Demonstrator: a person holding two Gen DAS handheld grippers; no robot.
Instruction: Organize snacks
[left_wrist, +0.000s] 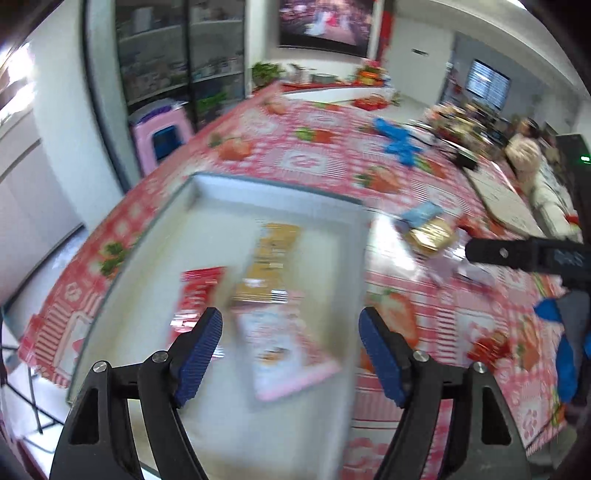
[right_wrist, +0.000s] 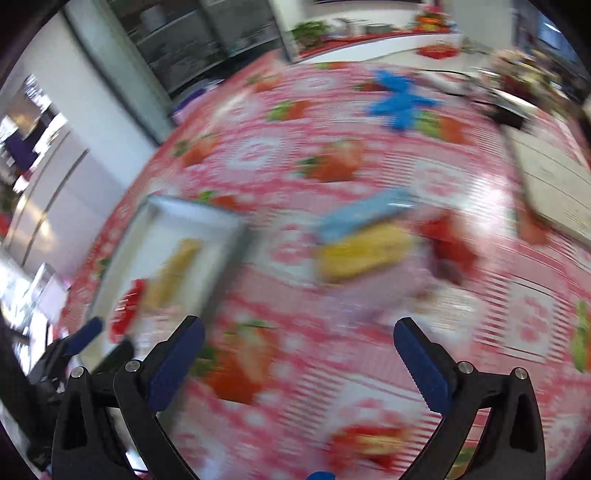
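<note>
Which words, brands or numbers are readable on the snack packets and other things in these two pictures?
None can be read.
Red packet, gold packet and pink packet in the tray: print blurred.
Blue packet and yellow packet on the tablecloth: blurred.

Three snack packs (left_wrist: 271, 254) in tray (left_wrist: 166, 210) (others on table (left_wrist: 295, 155), right).

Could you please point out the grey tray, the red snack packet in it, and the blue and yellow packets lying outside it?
grey tray (left_wrist: 207, 192): left wrist view, far wall.
red snack packet (left_wrist: 197, 291): left wrist view, its middle.
blue packet (right_wrist: 364, 214): right wrist view, its middle.
yellow packet (right_wrist: 365, 251): right wrist view, its middle.
</note>
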